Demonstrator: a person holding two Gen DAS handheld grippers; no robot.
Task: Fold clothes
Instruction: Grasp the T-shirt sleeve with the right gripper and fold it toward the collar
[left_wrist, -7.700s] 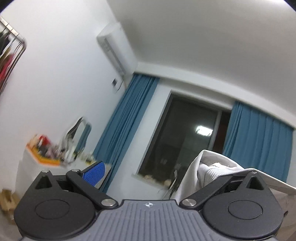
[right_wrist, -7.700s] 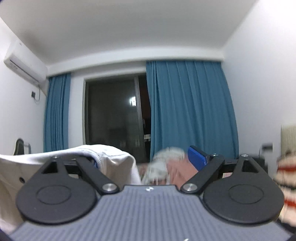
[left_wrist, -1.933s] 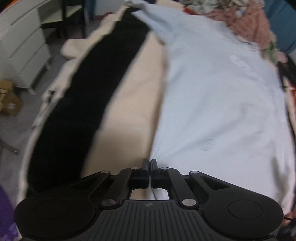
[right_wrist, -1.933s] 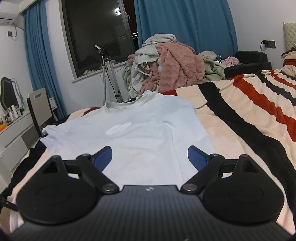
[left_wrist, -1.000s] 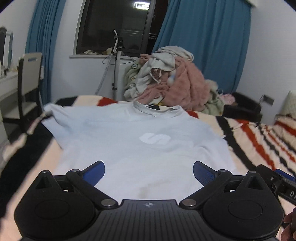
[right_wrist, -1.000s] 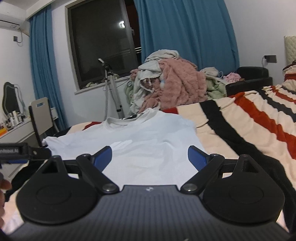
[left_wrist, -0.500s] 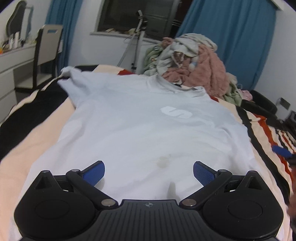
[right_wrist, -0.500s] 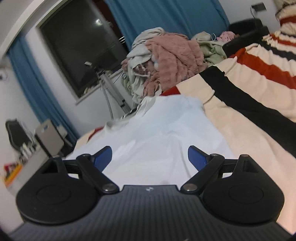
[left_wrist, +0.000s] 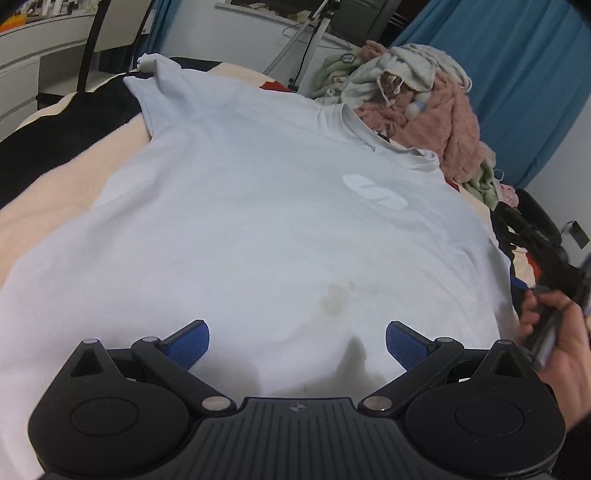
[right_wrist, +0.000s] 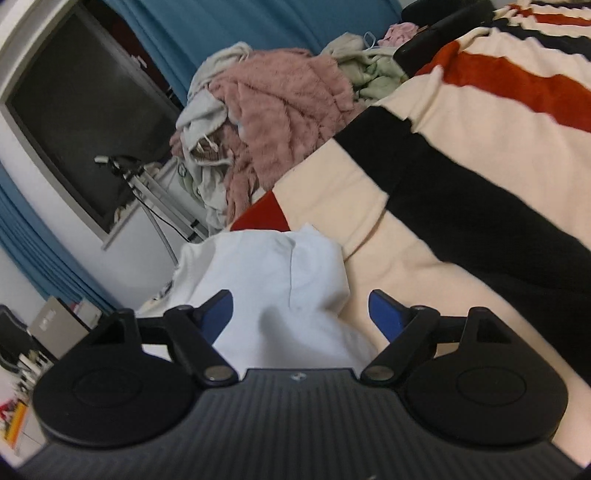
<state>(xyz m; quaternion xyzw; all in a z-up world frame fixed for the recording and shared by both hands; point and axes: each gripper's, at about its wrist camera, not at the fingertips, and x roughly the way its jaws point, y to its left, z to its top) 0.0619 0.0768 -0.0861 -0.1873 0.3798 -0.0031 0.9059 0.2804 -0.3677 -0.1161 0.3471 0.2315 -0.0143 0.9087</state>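
Observation:
A pale blue T-shirt (left_wrist: 258, 221) with a white chest logo lies spread flat, front up, on the striped bed, collar at the far end. My left gripper (left_wrist: 297, 341) is open and empty, low over the shirt's near hem. My right gripper (right_wrist: 301, 314) is open and empty, just above the shirt's right sleeve (right_wrist: 280, 273); the sleeve lies between the blue pads (right_wrist: 384, 312). The right gripper and the hand holding it show at the right edge of the left wrist view (left_wrist: 546, 317).
The bed has a cream, black and red striped blanket (right_wrist: 461, 177). A heap of pink and grey clothes (right_wrist: 273, 107) lies at the far end. A tripod (right_wrist: 147, 184), a dark window, blue curtains, a chair (left_wrist: 110, 40) and a white desk stand beyond.
My left gripper has tilted down and come closer over the shirt's hem. My right gripper has swung right and down onto the right sleeve. Both stay open.

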